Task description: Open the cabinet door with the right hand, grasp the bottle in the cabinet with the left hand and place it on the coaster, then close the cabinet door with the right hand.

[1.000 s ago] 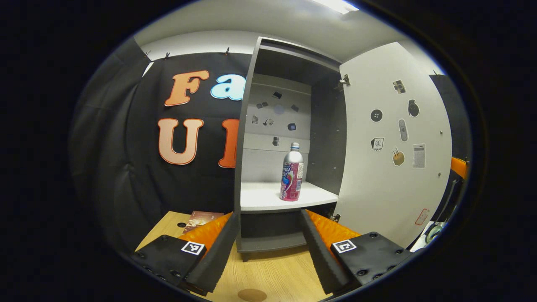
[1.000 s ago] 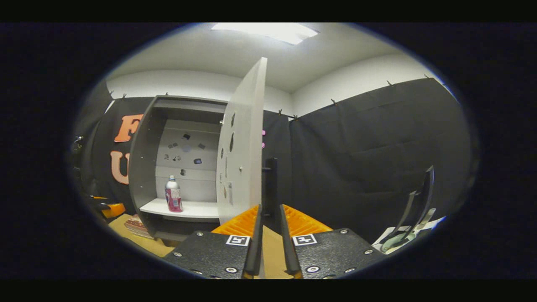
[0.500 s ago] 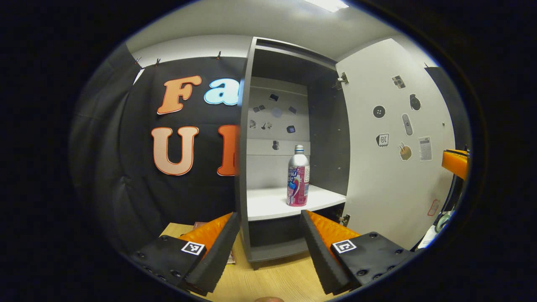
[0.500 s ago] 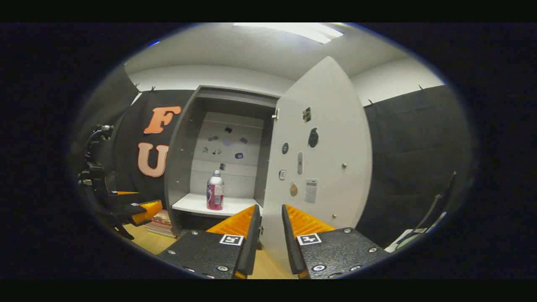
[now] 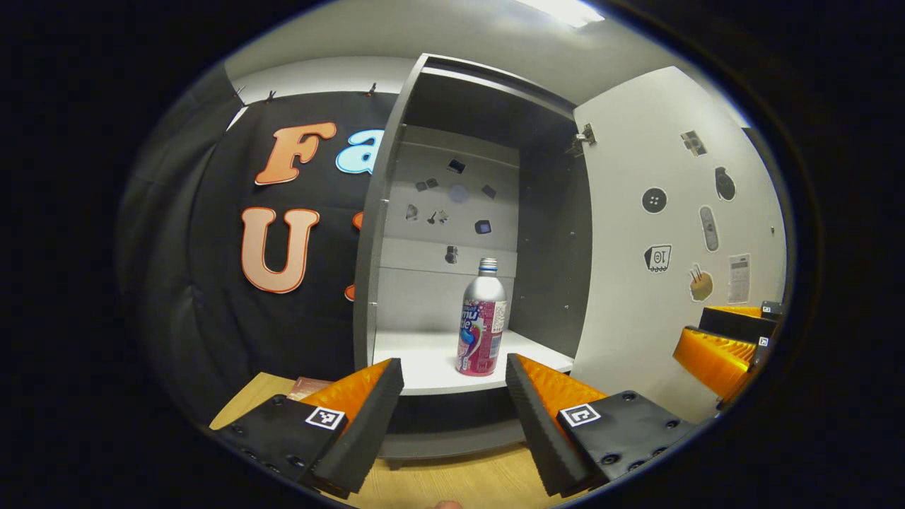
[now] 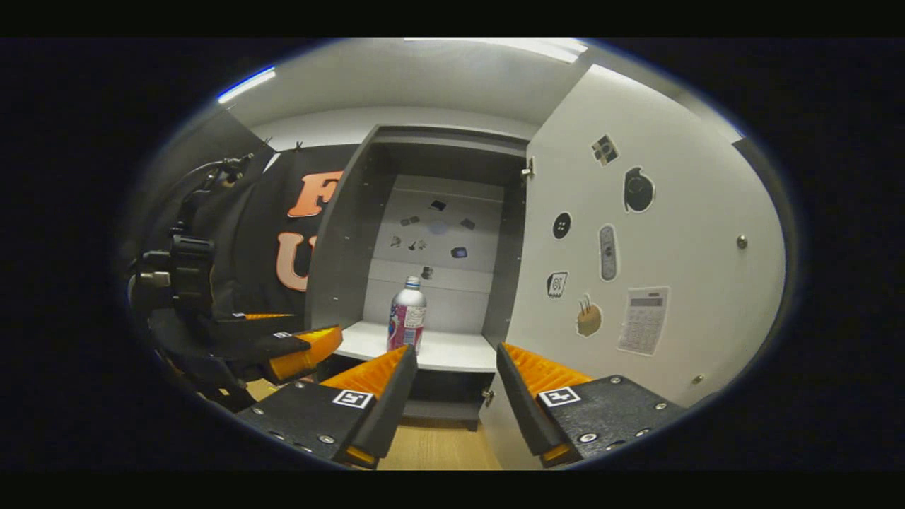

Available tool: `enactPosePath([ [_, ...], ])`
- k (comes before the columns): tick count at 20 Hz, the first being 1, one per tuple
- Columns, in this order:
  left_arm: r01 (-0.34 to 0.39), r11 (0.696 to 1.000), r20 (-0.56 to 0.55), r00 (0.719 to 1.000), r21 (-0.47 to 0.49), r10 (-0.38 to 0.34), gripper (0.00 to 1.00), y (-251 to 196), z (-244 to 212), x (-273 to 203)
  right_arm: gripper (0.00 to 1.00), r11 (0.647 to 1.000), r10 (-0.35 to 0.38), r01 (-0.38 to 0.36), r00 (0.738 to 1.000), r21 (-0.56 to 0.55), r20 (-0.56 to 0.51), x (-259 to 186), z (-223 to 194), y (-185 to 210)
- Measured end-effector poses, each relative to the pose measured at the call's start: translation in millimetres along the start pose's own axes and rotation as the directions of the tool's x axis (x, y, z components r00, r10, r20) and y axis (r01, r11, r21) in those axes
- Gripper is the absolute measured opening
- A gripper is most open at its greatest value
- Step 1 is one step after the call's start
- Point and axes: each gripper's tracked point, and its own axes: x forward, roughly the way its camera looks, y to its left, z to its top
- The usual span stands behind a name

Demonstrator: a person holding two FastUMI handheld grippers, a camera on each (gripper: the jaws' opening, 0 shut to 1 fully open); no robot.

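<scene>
Partly readable letters "mu" and "le" on the bottle (image 5: 481, 326) label.

Left gripper (image 5: 452, 417): black screwed plates, square markers, ribbed fingers (image 5: 368, 417).

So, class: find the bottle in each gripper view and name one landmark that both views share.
Left gripper view: the bottle stands upright on the cabinet shelf, just right of centre.
Right gripper view: the bottle stands on the same shelf, left of centre.
Shared landmark: the open cabinet door with stickers, right of the bottle.
</scene>
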Motion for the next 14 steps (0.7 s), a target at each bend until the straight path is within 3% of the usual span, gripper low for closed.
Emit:
enactPosePath([
  [4, 0.035, 0.999, 0.008, 0.999, 0.014, -0.035, 0.95, -21.4, -2.4, 27.9, 0.92, 1.0, 0.02, -0.02, 1.0, -0.024, 0.008, 10.8, -4.3, -2.2],
  [14, 0.12, 0.992, -0.006, 0.993, 0.033, -0.119, 0.95, -32.0, -10.3, 107.5, 0.95, 0.998, -0.026, 0.027, 1.0, -0.051, 0.016, 38.2, -8.8, -0.9],
])
